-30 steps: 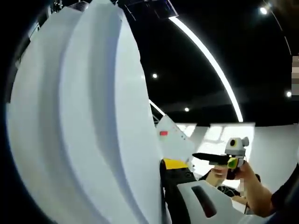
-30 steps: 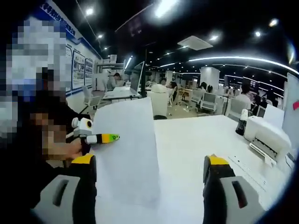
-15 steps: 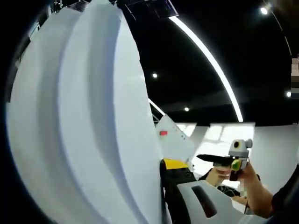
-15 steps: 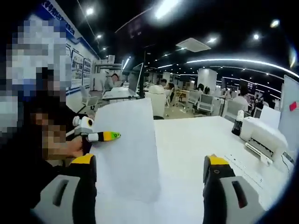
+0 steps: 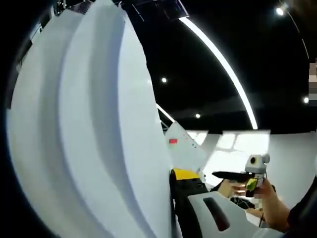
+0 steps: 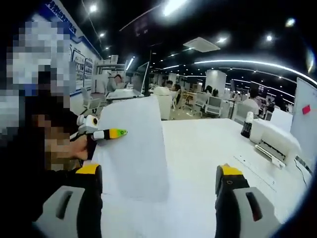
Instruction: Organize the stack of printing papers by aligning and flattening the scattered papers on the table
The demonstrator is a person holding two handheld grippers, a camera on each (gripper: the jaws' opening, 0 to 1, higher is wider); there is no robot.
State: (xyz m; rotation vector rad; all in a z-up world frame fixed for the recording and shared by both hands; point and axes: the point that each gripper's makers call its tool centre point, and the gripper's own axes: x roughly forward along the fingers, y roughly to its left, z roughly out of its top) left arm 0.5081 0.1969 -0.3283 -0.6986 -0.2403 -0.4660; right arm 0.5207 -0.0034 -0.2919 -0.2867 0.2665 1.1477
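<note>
A thick stack of white printing papers (image 5: 84,129) stands on edge, bowed, across the left half of the left gripper view. My left gripper (image 5: 171,174) is shut on its edge; one yellow-tipped jaw shows and the sheets hide the other. In the right gripper view the same papers (image 6: 133,148) rise upright over the white table (image 6: 208,148), pinched at their left edge by the left gripper (image 6: 116,133), which a hand holds. My right gripper (image 6: 158,171) is open, jaws wide apart, with nothing between them, short of the sheets. The right gripper (image 5: 237,174) also appears at the lower right.
A white printer (image 6: 275,141) and a dark bottle (image 6: 246,124) sit at the table's far right. A white board with a red tag (image 6: 304,114) stands beyond them. Desks, chairs and people fill the room behind. A person sits close on the left.
The right gripper has drifted a little right and down in the left gripper view. The right gripper view has tilted slightly. The papers stay held in the left gripper.
</note>
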